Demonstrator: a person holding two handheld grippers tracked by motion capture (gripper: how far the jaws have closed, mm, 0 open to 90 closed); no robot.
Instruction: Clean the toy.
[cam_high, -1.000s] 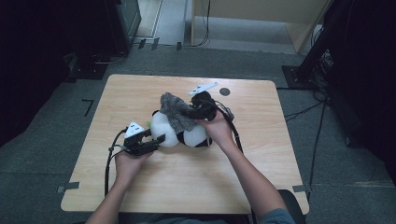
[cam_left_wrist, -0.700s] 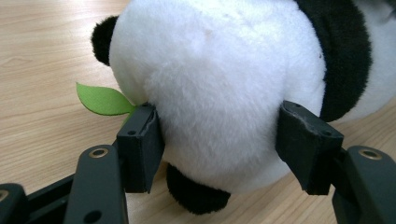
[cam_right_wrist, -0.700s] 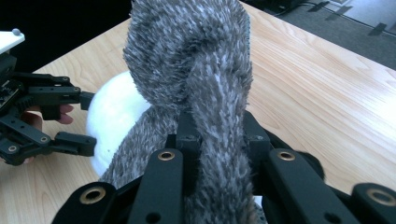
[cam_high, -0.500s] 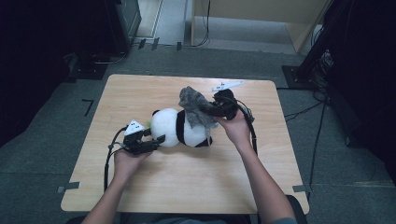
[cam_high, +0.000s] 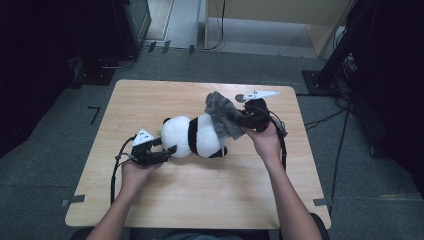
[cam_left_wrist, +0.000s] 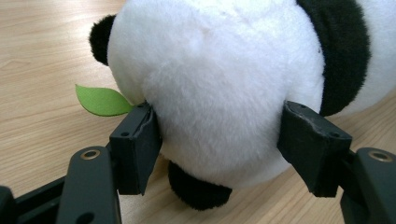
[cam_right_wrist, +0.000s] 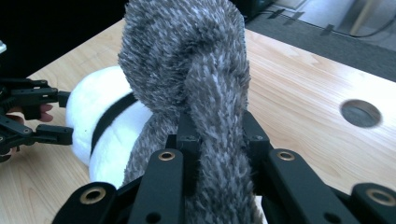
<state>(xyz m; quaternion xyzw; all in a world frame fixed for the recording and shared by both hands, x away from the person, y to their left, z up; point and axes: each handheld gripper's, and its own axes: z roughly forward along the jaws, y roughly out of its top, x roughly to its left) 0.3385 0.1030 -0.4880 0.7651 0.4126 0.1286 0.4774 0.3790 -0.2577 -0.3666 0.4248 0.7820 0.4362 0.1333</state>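
Lying on its side near the middle of the table (cam_high: 150, 210), a little toward the far edge: a panda (cam_high: 197, 136), head toward the left edge. Draping over its rear end, toward the far right corner: a grey cloth (cam_high: 222, 116).

Seen from the high view only: both forearms coming in from the near edge, the left gripper (cam_high: 167, 151) sitting at the panda's head, the right gripper (cam_high: 240, 120) hovering beyond the body with the cloth bunched at its tip.

Filling in the detail, the left gripper view: jaws flanking the white head (cam_left_wrist: 219, 88), one pad (cam_left_wrist: 140, 144) touching the fur, the other standing just off it; jaws having just been opening, head lying between them, not squeezed. Also showing there: a green leaf (cam_left_wrist: 100, 100) sticking out beside a black ear (cam_left_wrist: 102, 38), lying flat on the wood.

Adding more, the right gripper view: jaws pressed tight, pinching a fold of the cloth (cam_right_wrist: 205, 93), which is rising in a thick twisted rope above them. Showing behind it: the panda's white body (cam_right_wrist: 109, 126) with its black band, the left gripper (cam_right_wrist: 60, 116) farther off, and a round hole (cam_right_wrist: 360, 113) in the tabletop toward the far right corner.
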